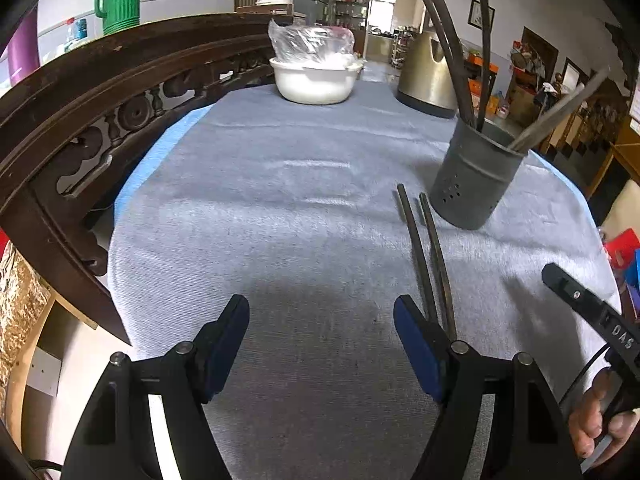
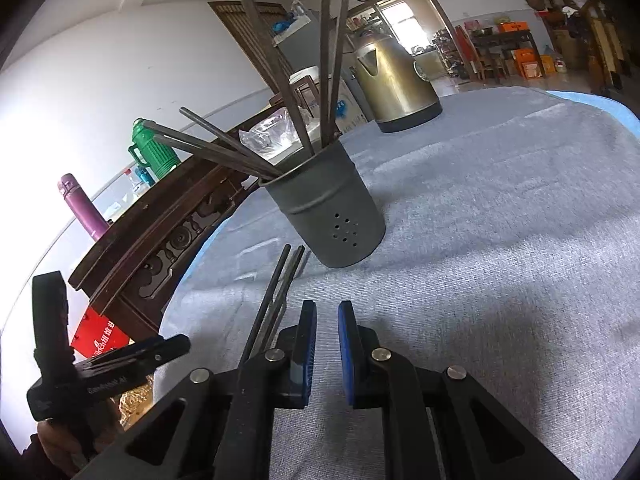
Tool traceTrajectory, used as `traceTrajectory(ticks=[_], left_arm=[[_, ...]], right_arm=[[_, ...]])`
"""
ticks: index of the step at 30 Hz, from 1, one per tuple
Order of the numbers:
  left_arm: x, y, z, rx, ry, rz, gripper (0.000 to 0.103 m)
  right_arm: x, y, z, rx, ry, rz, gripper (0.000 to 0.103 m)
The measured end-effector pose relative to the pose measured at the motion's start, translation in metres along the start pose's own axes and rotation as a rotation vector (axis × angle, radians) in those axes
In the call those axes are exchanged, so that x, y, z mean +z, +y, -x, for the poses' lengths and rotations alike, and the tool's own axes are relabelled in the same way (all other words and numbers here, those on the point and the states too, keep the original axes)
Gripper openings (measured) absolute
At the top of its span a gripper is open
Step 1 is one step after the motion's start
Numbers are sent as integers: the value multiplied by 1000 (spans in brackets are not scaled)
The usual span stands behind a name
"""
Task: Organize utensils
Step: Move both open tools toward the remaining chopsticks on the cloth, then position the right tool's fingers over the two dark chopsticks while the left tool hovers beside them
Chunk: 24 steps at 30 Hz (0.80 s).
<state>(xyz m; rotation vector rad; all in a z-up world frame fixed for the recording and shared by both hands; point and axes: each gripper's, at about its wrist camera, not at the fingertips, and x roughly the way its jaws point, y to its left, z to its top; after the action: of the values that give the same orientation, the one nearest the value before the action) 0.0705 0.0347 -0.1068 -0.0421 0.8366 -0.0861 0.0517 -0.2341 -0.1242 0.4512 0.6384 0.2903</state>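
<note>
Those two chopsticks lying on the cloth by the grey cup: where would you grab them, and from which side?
Probably from above, across their near half, jaws straddling both. The chopsticks lie flat and side by side on the cloth; their far tips end close beside the holder.

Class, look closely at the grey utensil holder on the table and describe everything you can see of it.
The utensil holder is a dull grey cylinder, apparently metal, with a raised ridge around its body and a cluster of small round holes low on its side. It stands upright on the grey-blue table cloth, open at the top. Several long dark chopsticks lean out of it in different directions. Two more chopsticks lie on the cloth, tips near its base. Neither hand-held gripper touches it.
</note>
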Motion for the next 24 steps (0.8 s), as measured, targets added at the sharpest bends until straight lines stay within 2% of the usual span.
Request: traceTrajectory(ticks=[8, 10, 16, 24], left_arm=[[0, 13, 23, -8, -44, 14, 76], [-1, 16, 26, -5, -50, 9, 76], [-2, 28, 37, -12, -71, 23, 76], [-7, 46, 50, 5, -95, 50, 76]], right_arm=[[3, 2, -8, -47, 46, -26, 13], [7, 7, -6, -28, 47, -45, 13], [23, 50, -9, 15, 40, 11, 13], [15, 90, -28, 38, 98, 76, 13]])
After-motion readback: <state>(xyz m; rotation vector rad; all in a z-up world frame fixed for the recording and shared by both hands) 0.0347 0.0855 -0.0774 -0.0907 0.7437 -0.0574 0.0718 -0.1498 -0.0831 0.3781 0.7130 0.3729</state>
